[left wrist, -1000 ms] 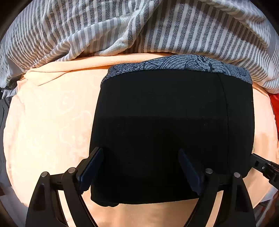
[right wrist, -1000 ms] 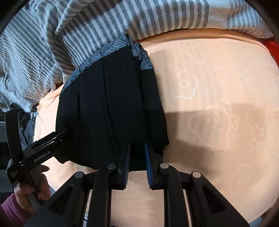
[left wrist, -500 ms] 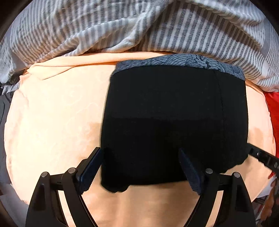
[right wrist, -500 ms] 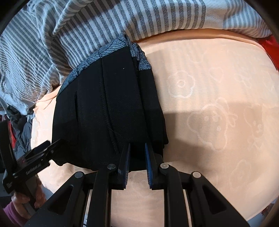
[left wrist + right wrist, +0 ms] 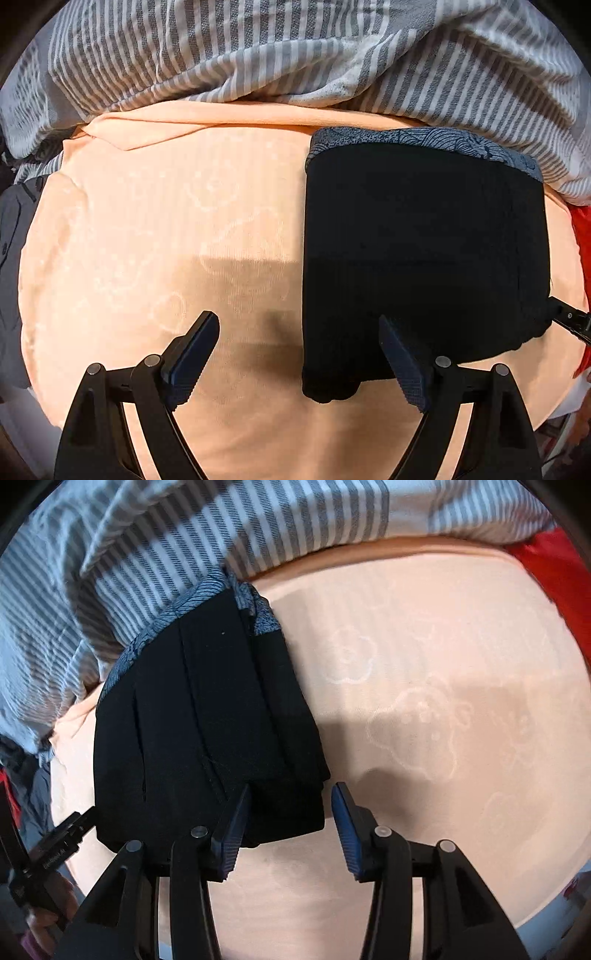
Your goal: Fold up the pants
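On bed, near striped-blanket edge: folded black pants [image 5: 424,251] lie on peach sheet [image 5: 147,229] | change: right gripper [image 5: 291,823] jaws were pinched on near hem, now spread, holding nothing; left gripper [image 5: 299,354] wide open, has slid off leftwards | fold looks finished, release phase | writing: left gripper body label too blurred to read now

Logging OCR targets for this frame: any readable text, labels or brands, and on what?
Left claw, seen at the left edge of the right wrist view: a small white print on its black body, too blurred to read here.
Pants: patterned waistband only, no text.
Peach sheet: flower and bear outlines, no words.
Striped blanket: no text.
Nothing else bears lettering.
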Action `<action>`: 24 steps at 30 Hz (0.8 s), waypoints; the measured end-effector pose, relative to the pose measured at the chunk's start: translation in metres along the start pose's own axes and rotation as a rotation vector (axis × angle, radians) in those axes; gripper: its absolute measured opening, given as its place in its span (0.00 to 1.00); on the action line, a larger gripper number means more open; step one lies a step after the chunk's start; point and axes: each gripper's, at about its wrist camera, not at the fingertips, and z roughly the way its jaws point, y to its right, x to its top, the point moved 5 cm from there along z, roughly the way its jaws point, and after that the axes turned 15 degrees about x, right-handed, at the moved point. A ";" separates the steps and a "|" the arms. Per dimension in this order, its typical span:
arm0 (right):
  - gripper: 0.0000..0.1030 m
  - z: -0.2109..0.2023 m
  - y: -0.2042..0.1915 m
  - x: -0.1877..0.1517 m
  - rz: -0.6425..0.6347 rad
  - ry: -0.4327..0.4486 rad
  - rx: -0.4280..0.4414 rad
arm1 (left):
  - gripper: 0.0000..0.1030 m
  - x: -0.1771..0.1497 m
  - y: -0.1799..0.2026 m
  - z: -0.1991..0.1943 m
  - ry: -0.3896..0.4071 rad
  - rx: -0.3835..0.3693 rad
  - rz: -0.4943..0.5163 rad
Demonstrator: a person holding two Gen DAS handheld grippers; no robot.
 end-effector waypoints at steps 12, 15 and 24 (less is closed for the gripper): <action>0.48 0.000 -0.010 -0.006 0.004 0.003 -0.074 | 0.86 0.004 0.000 -0.013 0.017 -0.015 0.038; 0.48 0.003 -0.008 -0.006 0.002 0.004 -0.067 | 0.86 0.003 0.001 -0.019 0.018 -0.012 0.019; 0.48 -0.010 -0.006 0.006 -0.005 -0.031 -0.020 | 0.86 0.013 0.021 -0.027 0.006 0.012 -0.006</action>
